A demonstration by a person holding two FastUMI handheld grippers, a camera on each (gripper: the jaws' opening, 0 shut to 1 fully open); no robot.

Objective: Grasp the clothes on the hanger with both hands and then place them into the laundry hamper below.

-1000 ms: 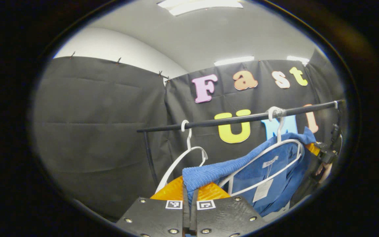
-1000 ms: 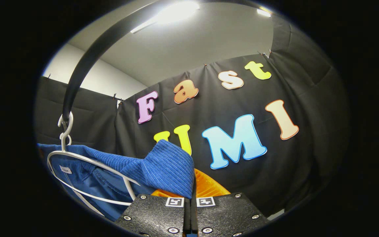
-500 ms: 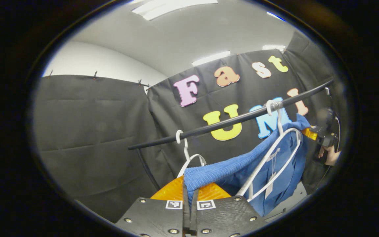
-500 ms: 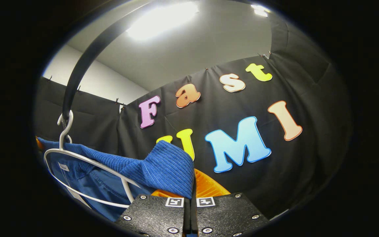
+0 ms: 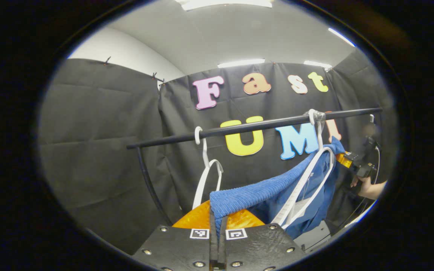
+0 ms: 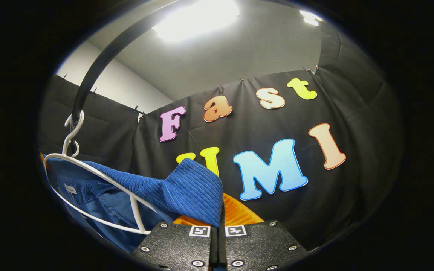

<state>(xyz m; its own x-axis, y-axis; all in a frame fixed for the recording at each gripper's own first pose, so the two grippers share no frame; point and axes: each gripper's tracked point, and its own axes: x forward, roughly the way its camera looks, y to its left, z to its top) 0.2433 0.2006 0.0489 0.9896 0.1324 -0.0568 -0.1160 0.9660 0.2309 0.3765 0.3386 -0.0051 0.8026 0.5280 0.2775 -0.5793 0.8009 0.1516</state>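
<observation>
A blue corduroy garment (image 5: 262, 190) hangs on a white hanger (image 5: 317, 165) hooked on the black rail (image 5: 254, 126). My left gripper (image 5: 217, 223) is shut on one bunched shoulder of it, and the cloth stretches taut to the hanger. Its orange fingers (image 5: 194, 219) show under the cloth. In the right gripper view, my right gripper (image 6: 219, 223) is shut on the garment's other shoulder (image 6: 194, 192), right of the hanger (image 6: 89, 175). The right gripper (image 5: 356, 165) and the hand holding it (image 5: 367, 186) also show in the left gripper view, beyond the hanger. The hamper is out of sight.
An empty white hanger (image 5: 206, 169) hangs on the rail left of the garment. The rail's upright post (image 5: 147, 177) stands at its left end. In the right gripper view the rail (image 6: 96, 71) arcs overhead. Black cloth walls close in behind.
The left gripper has swung, so the hanger now looks more edge-on and the rail level. In the right gripper view the hanger has slid slightly left. Both grippers stay shut on the garment.
</observation>
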